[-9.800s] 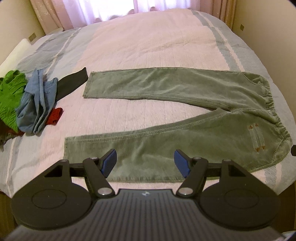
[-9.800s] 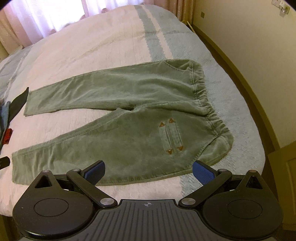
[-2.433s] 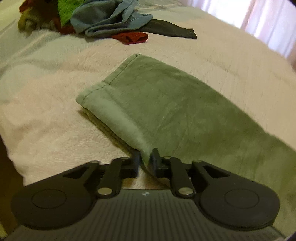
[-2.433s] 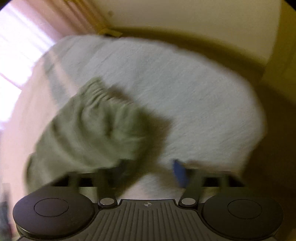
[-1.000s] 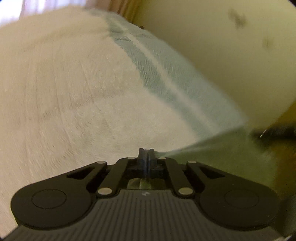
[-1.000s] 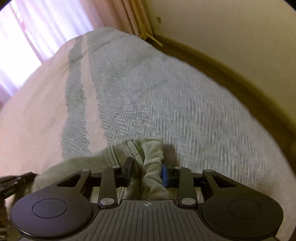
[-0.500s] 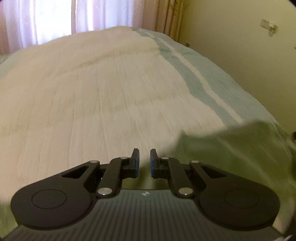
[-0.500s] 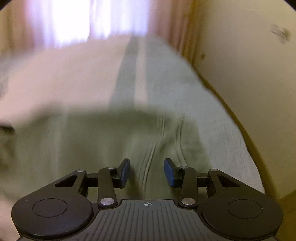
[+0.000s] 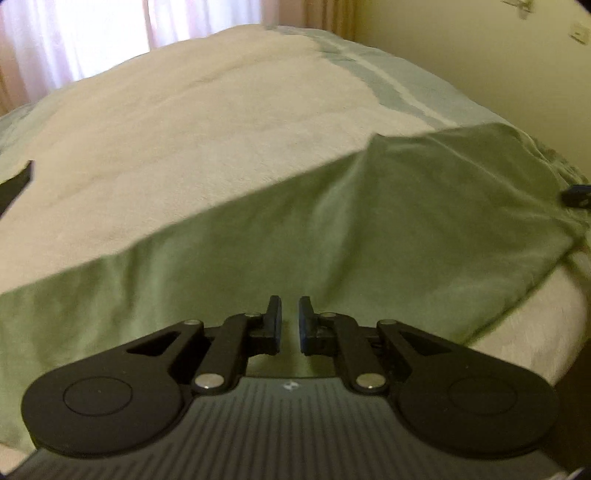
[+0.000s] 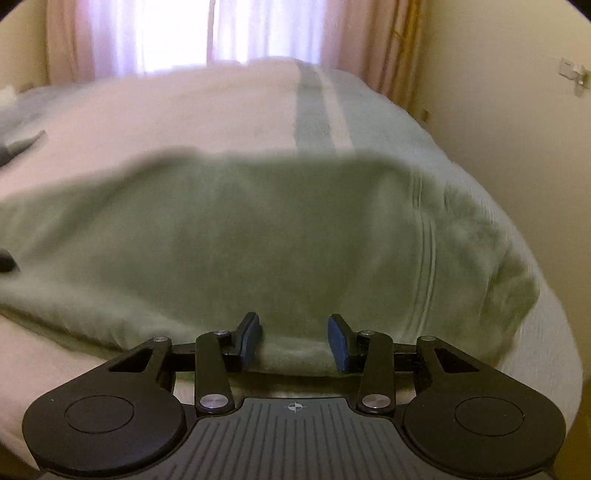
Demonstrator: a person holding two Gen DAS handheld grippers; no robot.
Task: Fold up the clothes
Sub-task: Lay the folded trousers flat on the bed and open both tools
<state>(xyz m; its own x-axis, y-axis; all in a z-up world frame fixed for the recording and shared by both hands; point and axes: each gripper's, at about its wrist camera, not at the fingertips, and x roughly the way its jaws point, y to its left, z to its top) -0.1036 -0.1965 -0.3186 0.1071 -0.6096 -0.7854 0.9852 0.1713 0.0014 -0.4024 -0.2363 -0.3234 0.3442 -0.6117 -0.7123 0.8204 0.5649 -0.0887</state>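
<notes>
Green trousers (image 9: 369,229) lie folded across the near part of the bed (image 9: 207,122), close to its edge, and we look along them from both wrists. On our left gripper (image 9: 290,319) the jaws stand a narrow gap apart with nothing between them, the fabric spread below and beyond the tips. A raised crease runs up the cloth from just ahead of the tips toward a peak at the far edge of the trousers. At the right rim of the left wrist view a small dark piece with a blue pad shows against the gathered waistband; we take it for part of the other tool, though it is too small to be sure.

Our right gripper (image 10: 295,341) hangs with its blue pads (image 10: 338,343) set wider apart, holding nothing, just over the near hem of the trousers (image 10: 280,240). Here the cloth is blurred, but stitched seam lines and the ruffled waistband show on its right side. The bed cover (image 10: 207,110) is pale pink with a grey-blue stripe, and curtains (image 10: 155,33) hang at the window beyond. A dark garment (image 9: 14,184) lies at the left edge, well apart from the trousers.
</notes>
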